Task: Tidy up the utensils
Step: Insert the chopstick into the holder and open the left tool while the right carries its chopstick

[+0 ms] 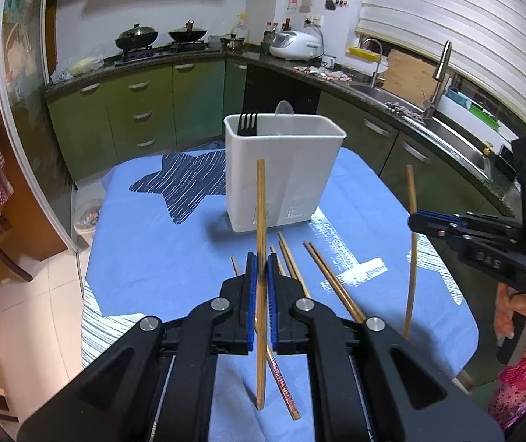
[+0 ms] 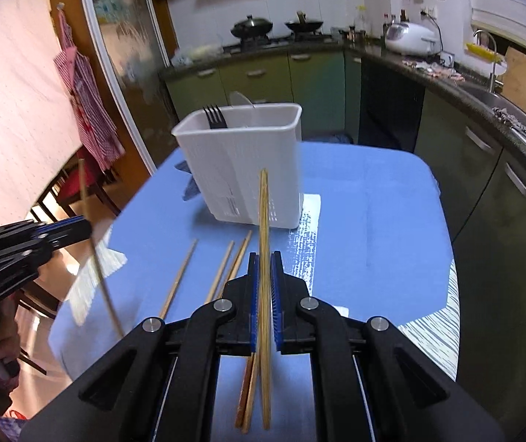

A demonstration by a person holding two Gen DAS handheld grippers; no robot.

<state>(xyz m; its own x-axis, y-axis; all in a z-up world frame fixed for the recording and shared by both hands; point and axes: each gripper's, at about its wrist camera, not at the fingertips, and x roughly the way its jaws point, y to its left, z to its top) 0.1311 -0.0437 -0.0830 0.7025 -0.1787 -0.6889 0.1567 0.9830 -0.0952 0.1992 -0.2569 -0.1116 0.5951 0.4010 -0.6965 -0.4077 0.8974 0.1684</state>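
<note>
We take the white utensil bin (image 1: pixel 285 169) as landmark; it stands upright on the blue-clothed surface (image 1: pixel 145 258), a black fork (image 1: pixel 247 123) inside at its left end. Left of and nearer than the bin, the left claw (image 1: pixel 261 269) is pinching one wooden chopstick (image 1: pixel 261 221), held near upright, clear of the cloth. In front of the bin, loose chopsticks (image 1: pixel 331 281) lie flat. Right of it, the right claw (image 2: pixel 264 269) is pressed onto a pair of chopsticks (image 2: pixel 264 213), tips pointing toward the bin.
</note>
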